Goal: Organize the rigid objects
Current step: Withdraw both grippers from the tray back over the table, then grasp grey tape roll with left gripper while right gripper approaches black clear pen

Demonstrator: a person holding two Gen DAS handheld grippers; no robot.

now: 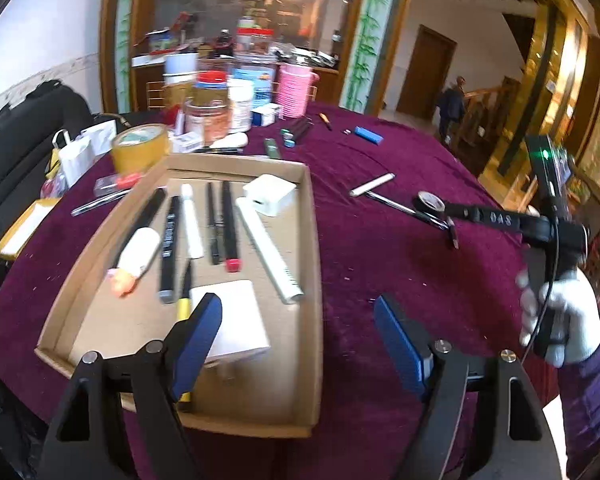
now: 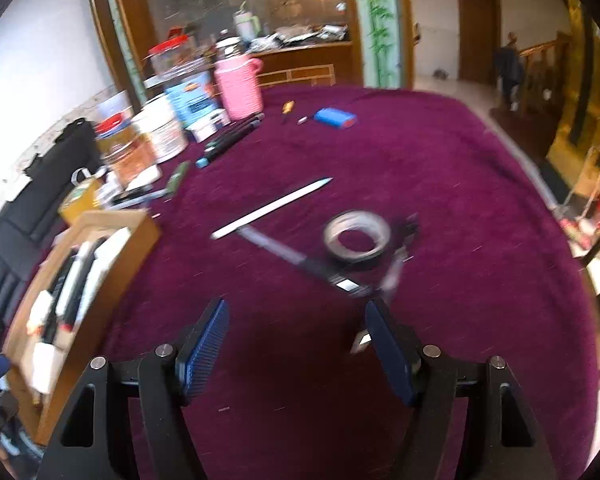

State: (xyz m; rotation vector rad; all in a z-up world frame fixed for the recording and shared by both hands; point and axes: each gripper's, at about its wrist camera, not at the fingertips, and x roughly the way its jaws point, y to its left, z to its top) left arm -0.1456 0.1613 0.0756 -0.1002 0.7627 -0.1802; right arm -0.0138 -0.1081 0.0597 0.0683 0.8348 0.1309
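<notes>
A shallow cardboard tray (image 1: 312, 280) is set on a table covered with a purple cloth (image 1: 400, 272). Inside the tray, pens and markers (image 1: 228, 224) are laid side by side in a row, with a white charger block (image 1: 269, 195) at the tray's far corner and a flat white box (image 1: 236, 320) at its near end.

The left gripper (image 1: 298, 334) is held over the tray's near right corner, its blue-padded jaws spread wide with nothing between them. The right gripper (image 2: 296, 344) is held over bare cloth to the right of the tray, its jaws likewise wide apart and empty.

Beyond the right gripper, to the right of the tray, a roll of tape (image 2: 357, 240), a white stylus (image 2: 272, 208) and a dark pen (image 2: 300, 258) are left on the cloth; these are blurred. Farther from the tray, a blue rectangular object (image 2: 335, 117) is seen, and jars and a pink container (image 2: 239, 87) are clustered past the tray's far side.

The right gripper's handle is gripped by a white-gloved hand (image 1: 560, 320).
</notes>
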